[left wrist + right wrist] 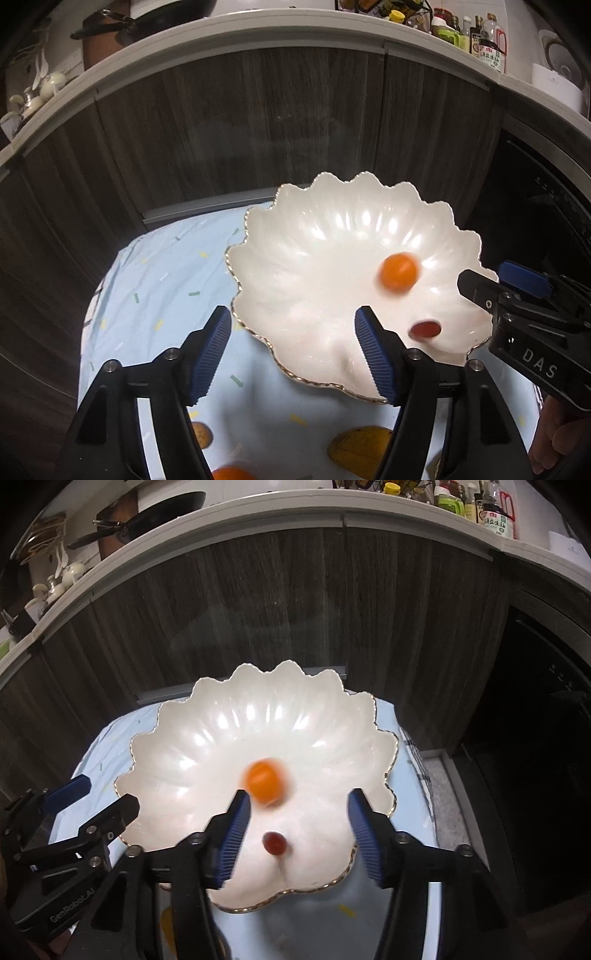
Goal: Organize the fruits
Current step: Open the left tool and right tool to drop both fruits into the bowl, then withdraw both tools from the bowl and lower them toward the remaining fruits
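A white shell-shaped bowl [303,236] [207,738] with a gold rim stands on a light blue cloth. Inside it lie a small orange fruit [399,272] [265,782], blurred, and a small dark red fruit [425,328] [274,842]. My left gripper [293,354] is open and empty over the bowl's near left rim; it also shows in the right wrist view [92,794]. My right gripper [299,834] is open and empty above the bowl's near side, over the red fruit; it also shows in the left wrist view [491,280].
On the cloth [166,280] near me lie a yellow-brown fruit [360,446], a small brown one [202,435] and an orange one [231,473]. Dark wood cabinet fronts [258,129] stand behind the table. A counter above holds bottles [489,44] and a pan [147,18].
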The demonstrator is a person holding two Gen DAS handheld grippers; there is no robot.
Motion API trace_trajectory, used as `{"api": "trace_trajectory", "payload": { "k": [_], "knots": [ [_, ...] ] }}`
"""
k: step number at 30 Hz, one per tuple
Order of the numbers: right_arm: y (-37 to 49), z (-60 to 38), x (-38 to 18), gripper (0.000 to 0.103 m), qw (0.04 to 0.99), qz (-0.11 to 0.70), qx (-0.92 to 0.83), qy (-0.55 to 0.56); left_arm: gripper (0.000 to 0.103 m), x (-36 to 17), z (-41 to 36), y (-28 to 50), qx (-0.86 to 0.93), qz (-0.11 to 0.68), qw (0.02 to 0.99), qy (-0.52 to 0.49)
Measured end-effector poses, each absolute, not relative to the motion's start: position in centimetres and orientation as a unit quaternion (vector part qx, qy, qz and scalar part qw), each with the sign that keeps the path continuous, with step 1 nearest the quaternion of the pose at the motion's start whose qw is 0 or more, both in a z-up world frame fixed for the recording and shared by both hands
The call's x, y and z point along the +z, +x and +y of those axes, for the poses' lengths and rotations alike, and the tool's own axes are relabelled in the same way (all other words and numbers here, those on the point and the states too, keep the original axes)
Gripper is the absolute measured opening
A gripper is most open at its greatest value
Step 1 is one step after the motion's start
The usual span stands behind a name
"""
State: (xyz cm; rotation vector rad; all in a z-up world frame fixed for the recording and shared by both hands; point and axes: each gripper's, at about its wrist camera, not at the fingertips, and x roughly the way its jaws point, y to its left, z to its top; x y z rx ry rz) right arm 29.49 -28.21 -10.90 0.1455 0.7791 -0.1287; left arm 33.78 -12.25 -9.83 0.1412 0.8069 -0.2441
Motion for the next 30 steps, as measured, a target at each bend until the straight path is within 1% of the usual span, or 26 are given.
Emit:
{"api": "trace_trajectory", "payload": {
  "k": [2, 5, 7, 19, 30],
  "knots": [
    [29.2, -28.1, -10.3, 0.07, 0.923, 0.373, -0.067, 0.068, 0.071, -9.5, -12.2, 33.5, -0.119, 0.39, 0.911, 0.066],
    [28.7, -27.9, -9.4, 0.073, 0.927, 0.364, -0.072, 0.062, 0.076, -9.0, -12.0, 33.0, -0.117, 0.385, 0.913, 0.066],
    [28.3, -27.8, -9.0, 0.073, 0.928, 0.36, -0.074, 0.061, 0.078, -8.5, -11.8, 32.6, -0.116, 0.381, 0.915, 0.065],
    [24.7, -27.3, -5.4, 0.073, 0.936, 0.338, -0.083, 0.057, 0.078, -5.1, -10.6, 29.3, -0.109, 0.358, 0.926, 0.058],
    [20.8, -25.7, -3.5, 0.073, 0.941, 0.324, -0.082, 0.054, 0.079, -3.3, -9.3, 25.5, -0.104, 0.348, 0.931, 0.049]
  ]
}}
